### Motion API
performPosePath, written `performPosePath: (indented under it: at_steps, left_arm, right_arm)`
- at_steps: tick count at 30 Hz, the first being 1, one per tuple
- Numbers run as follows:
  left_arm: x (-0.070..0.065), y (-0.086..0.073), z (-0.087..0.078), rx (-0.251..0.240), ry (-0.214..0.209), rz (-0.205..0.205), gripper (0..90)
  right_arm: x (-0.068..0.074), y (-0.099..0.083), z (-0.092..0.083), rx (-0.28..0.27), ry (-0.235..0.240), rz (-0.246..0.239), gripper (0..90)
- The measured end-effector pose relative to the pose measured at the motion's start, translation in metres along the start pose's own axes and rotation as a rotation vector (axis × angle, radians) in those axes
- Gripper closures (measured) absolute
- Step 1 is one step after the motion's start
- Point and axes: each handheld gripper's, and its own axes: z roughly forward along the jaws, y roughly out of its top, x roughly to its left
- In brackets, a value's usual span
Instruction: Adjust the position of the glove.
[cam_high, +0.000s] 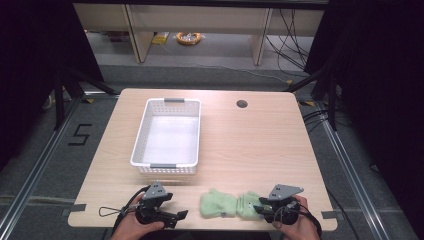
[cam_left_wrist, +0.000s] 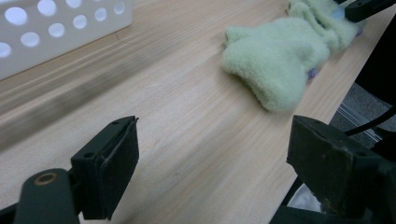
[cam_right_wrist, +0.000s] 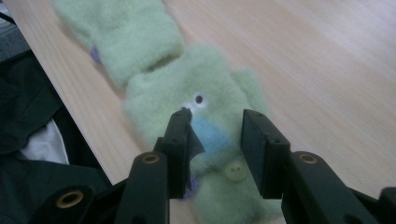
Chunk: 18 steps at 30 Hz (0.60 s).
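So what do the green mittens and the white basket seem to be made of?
The green mittens look like soft fleece or plush: the surface is fuzzy and matte, with a small button and a blue patch on one. The white basket looks like hard moulded plastic, smooth and slightly glossy, with rows of round holes in its walls. The table seems to be light wood-pattern laminate.

The rounded light wooden table stands on grey carpet floor; at twelve o'clock, beige wooden furniture legs; black curtains flank it.
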Motion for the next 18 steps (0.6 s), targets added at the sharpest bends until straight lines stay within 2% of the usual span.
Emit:
performPosePath:
  at_steps: [2, 4, 5, 7, 8, 10, 11, 12, 13, 15, 16, 17, 18]
  left_arm:
    - [0.0, 0.0, 0.0, 0.0, 0.0, 0.001, 16.3]
    - [0.001, 0.0, -0.001, 0.014, -0.003, 0.022, 16.3]
    - [-0.001, 0.0, 0.0, 0.006, -0.003, 0.015, 16.3]
    - [-0.001, 0.0, 0.001, -0.001, -0.002, 0.013, 16.3]
    - [-0.002, 0.0, 0.001, 0.004, 0.001, -0.002, 16.3]
    - [-0.002, 0.0, 0.001, 0.001, -0.002, 0.01, 16.3]
    - [-0.002, 0.0, 0.001, 0.001, -0.002, 0.01, 16.3]
    - [-0.002, 0.0, 0.001, 0.002, -0.003, 0.011, 16.3]
    - [-0.001, 0.0, 0.0, 0.015, 0.006, 0.024, 16.3]
    - [-0.002, -0.001, 0.001, 0.004, -0.001, -0.005, 16.3]
    - [-0.002, 0.0, 0.001, 0.007, 0.005, 0.008, 16.3]
    - [-0.002, 0.0, 0.001, 0.007, 0.005, 0.008, 16.3]
    - [-0.001, 0.0, 0.0, 0.016, 0.006, 0.028, 16.3]
  right_arm:
    - [-0.001, -0.001, 0.003, 0.001, -0.004, -0.011, 63.7]
    - [-0.001, -0.001, 0.007, 0.023, 0.005, -0.036, 64.1]
    - [0.0, -0.002, 0.009, 0.009, -0.001, -0.024, 64.5]
    - [-0.001, -0.002, 0.01, 0.008, -0.004, -0.035, 65.6]
    - [-0.001, -0.003, 0.01, 0.009, 0.0, -0.035, 66.8]
    - [-0.003, -0.005, 0.011, -0.002, 0.024, -0.031, 72.9]
    - [-0.003, -0.005, 0.011, -0.002, 0.024, -0.031, 72.9]
    - [-0.002, -0.005, 0.01, 0.01, 0.018, -0.003, 77.4]
    - [-0.002, -0.005, 0.01, 0.003, 0.017, -0.014, 79.6]
    - [-0.002, -0.005, 0.01, 0.001, 0.019, -0.012, 81.1]
    - [-0.002, -0.004, 0.008, 0.02, 0.026, 0.001, 83.2]
    - [-0.002, -0.005, 0.01, 0.001, 0.021, 0.005, 83.9]
    - [-0.002, -0.005, 0.01, 0.001, 0.021, 0.005, 83.9]
